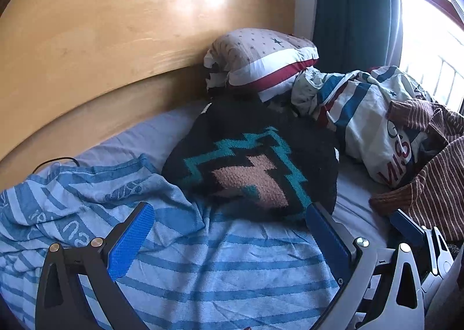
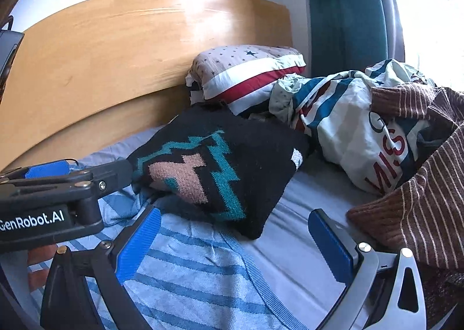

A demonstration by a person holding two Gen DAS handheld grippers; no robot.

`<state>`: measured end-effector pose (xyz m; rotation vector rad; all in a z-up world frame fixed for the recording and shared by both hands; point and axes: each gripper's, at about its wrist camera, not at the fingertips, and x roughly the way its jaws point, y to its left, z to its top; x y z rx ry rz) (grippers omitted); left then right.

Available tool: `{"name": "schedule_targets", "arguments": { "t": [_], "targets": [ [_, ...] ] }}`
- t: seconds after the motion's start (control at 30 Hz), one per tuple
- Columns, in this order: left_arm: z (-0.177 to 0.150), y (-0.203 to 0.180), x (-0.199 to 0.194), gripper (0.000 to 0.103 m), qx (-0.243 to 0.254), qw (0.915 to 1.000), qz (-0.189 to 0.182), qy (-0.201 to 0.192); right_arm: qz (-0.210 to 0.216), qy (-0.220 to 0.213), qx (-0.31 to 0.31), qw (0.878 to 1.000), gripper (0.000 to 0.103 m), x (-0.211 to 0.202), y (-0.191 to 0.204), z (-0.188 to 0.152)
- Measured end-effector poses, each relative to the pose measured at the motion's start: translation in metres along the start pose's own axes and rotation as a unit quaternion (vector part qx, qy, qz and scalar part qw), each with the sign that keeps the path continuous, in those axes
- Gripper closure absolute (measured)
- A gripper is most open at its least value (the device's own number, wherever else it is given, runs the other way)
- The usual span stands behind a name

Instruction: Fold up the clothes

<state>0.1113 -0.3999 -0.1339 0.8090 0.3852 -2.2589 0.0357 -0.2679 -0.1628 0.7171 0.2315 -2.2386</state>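
Note:
A light blue striped garment (image 1: 203, 269) lies spread on the bed under both grippers. My left gripper (image 1: 229, 231) hovers over it, open, nothing between its fingers; its right finger (image 1: 324, 237) rests at the near edge of a folded black sweater (image 1: 249, 167) with a teal and pink zigzag pattern. In the right wrist view my right gripper (image 2: 235, 243) is open too, above the striped garment's (image 2: 188, 277) hem and the bedsheet (image 2: 295, 243). The left gripper (image 2: 98, 167) reaches in from the left beside the black sweater (image 2: 232, 161).
A wooden headboard (image 1: 116, 48) runs along the back. A star-patterned pillow (image 1: 261, 54) and a crumpled striped duvet (image 1: 362, 115) sit behind the sweater. A brown striped garment (image 2: 420, 185) is heaped at the right. Curtain (image 1: 353, 11) and window stand beyond.

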Motion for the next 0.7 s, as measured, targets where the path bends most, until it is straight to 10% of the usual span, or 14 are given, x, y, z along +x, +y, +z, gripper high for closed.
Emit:
{"name": "schedule_targets", "arguments": {
  "t": [0.7],
  "targets": [
    [-0.0010,0.0010,0.0009,0.000,-0.011,0.9999,0.000,-0.006,-0.017,-0.007,-0.005,1.000,0.000,-0.0027,-0.0032,0.0002]
  ]
}}
